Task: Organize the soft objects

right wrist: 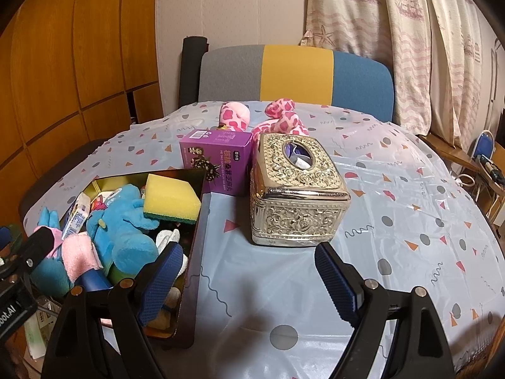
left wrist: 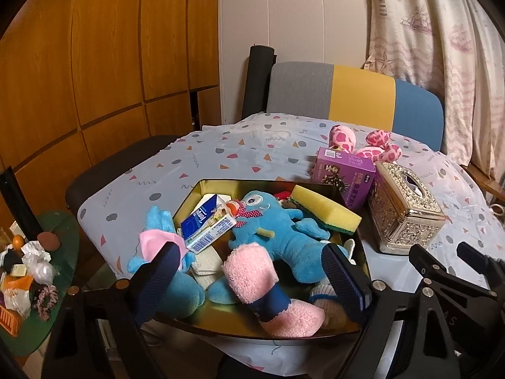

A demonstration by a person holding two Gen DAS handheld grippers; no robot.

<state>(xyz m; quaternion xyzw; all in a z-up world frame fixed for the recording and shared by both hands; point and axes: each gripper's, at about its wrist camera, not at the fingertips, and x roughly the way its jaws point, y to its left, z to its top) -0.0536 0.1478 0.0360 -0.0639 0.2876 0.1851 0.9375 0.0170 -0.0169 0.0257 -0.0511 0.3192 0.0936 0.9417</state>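
The left gripper (left wrist: 249, 271) spreads wide over the crowded box (left wrist: 202, 186), the pink sock (left wrist: 252, 271) lying loose between its fingers. The right gripper (right wrist: 249, 271), also spread and empty, hangs over bare tablecloth (right wrist: 394, 221) before the tissue box (right wrist: 296, 189).

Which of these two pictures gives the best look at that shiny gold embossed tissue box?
The right wrist view: the gold embossed tissue box sits centred and whole, its oval top opening showing. In the left wrist view, the same box sits off to the right, seen at an angle, its opening foreshortened.
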